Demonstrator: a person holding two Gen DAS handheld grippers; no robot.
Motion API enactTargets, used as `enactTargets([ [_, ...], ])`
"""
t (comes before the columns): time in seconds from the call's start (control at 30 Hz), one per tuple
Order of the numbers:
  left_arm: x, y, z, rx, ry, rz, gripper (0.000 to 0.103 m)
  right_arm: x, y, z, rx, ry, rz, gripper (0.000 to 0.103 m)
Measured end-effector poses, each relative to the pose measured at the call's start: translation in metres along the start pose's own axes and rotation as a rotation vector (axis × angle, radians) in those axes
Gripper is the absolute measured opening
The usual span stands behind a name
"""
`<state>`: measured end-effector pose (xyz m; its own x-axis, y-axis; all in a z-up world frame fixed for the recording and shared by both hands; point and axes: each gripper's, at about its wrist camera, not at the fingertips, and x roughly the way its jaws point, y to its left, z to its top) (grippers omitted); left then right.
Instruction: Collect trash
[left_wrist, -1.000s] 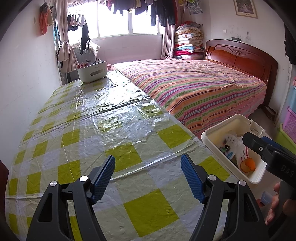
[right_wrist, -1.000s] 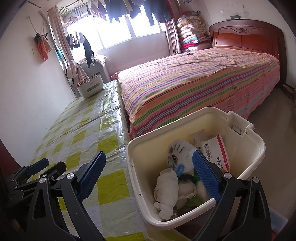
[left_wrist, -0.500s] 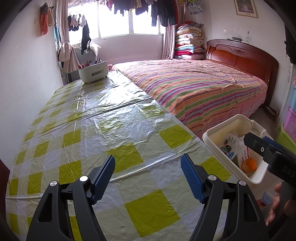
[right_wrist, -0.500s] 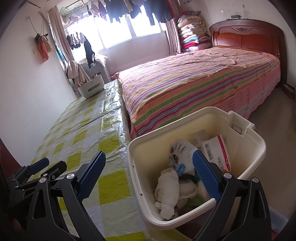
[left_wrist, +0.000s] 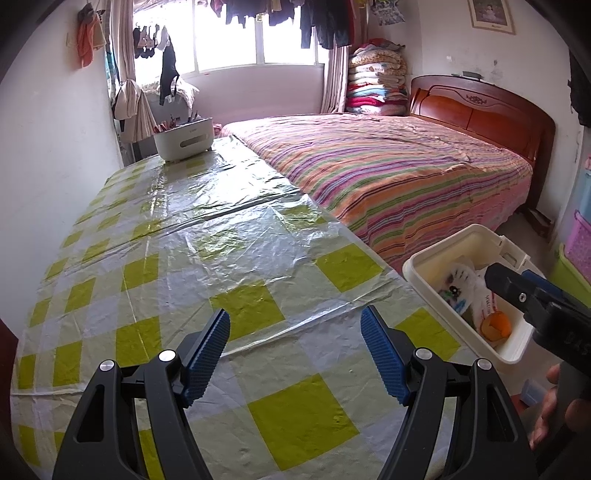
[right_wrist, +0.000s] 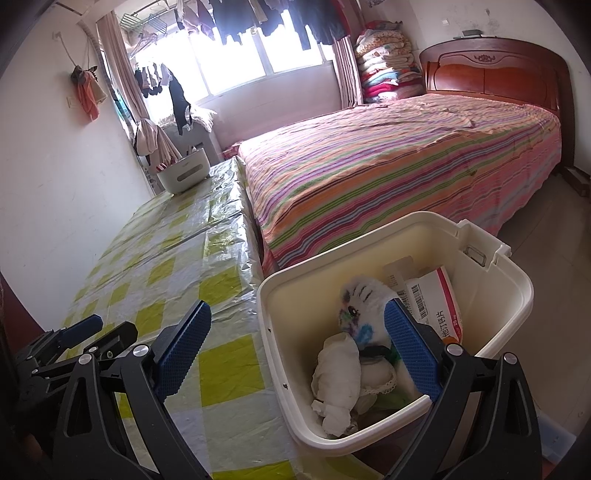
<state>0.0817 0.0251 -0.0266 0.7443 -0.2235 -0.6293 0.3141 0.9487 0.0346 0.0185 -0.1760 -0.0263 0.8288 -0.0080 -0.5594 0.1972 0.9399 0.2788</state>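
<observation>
1. Bed (left_wrist: 388, 177) w/ striped cover runs along the far side of the table (left_wrist: 207, 258); table wears a shiny yellow-check plastic cloth, bare apart from a white holder (left_wrist: 184, 139) at its far end.
2. Bin (right_wrist: 513, 317), cream plastic, sits just off the table's near corner, beside the bed. Stiff walls, prob light even loaded; the rim or the side handle slot looks the best place to take hold.
3. Trash is all inside the bin, none seen on the table: crumpled tissue (right_wrist: 338, 384), a paint-smeared white wad (right_wrist: 360, 304), a pink-white box (right_wrist: 441, 308), plus an orange bit (left_wrist: 496, 325) seen from the left view.
4. Handling, my guess: tissue & wad soft, v. light, squash easily, so pinch the bulk. Box stiff-ish card, take it by an edge. Plastic cloth slippery, could drag.
5. Left gripper (left_wrist: 295, 350) over the table, fingers wide apart, holding nothing.
6. Right gripper (right_wrist: 297, 347) above the bin's near rim, fingers spread, empty too.
</observation>
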Motion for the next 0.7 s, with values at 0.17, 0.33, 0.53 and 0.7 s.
enactTargets([
  [0.17, -0.004, 0.000, 0.001, -0.010, -0.020, -0.014, 0.071, 0.000, 0.000, 0.000, 0.000, 0.000, 0.000, 0.093],
  [0.33, -0.011, 0.000, 0.003, -0.010, -0.075, 0.008, 0.071, 0.001, 0.000, -0.001, 0.001, 0.001, 0.002, 0.093],
  [0.53, -0.004, 0.000, 0.003, -0.004, -0.043, 0.028, 0.071, 0.001, 0.000, -0.001, 0.002, 0.002, 0.003, 0.093],
  [0.7, 0.000, 0.001, 0.003, -0.002, -0.019, 0.031, 0.071, 0.005, 0.006, -0.004, 0.006, 0.011, 0.019, 0.093],
])
